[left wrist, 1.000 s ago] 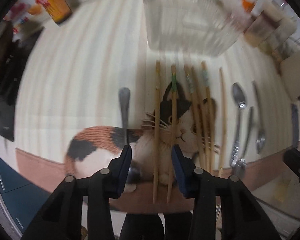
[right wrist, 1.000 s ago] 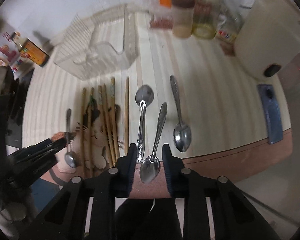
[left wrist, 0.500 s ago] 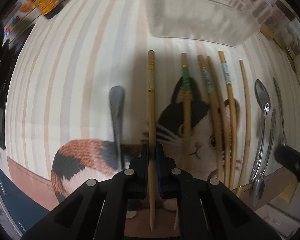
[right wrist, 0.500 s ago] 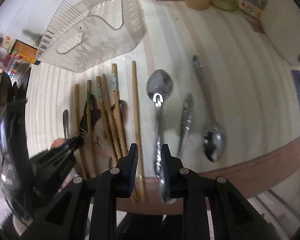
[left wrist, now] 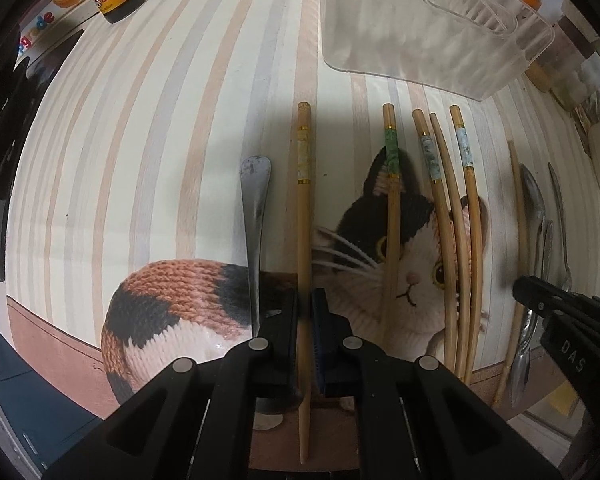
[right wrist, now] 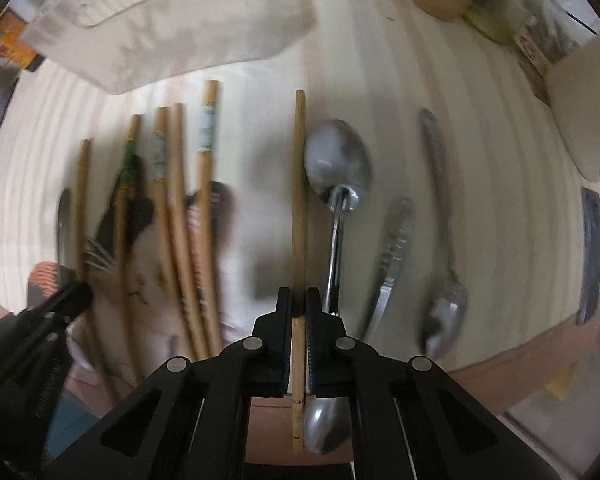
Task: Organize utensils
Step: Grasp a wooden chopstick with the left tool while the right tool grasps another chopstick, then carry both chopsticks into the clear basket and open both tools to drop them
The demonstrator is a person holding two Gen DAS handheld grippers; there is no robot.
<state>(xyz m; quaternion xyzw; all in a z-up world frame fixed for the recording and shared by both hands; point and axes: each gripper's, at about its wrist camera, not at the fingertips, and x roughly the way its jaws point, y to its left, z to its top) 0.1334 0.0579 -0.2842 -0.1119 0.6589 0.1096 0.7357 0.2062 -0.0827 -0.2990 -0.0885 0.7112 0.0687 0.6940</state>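
Though blurred, spoons (right wrist: 336, 208) apparently flank clamped chopstick (right wrist: 299, 200).

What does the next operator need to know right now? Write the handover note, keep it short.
Left gripper: shut on the leftmost chopstick.
Right gripper: shut on the plain chopstick beside the big spoon.
Both sticks lie along the striped mat; lift cannot be judged.
Four more chopsticks lie between them; one spoon left of the left stick, three spoons right of the other.
Clear basket ahead shows no utensils.
Left: move everything into the basket.
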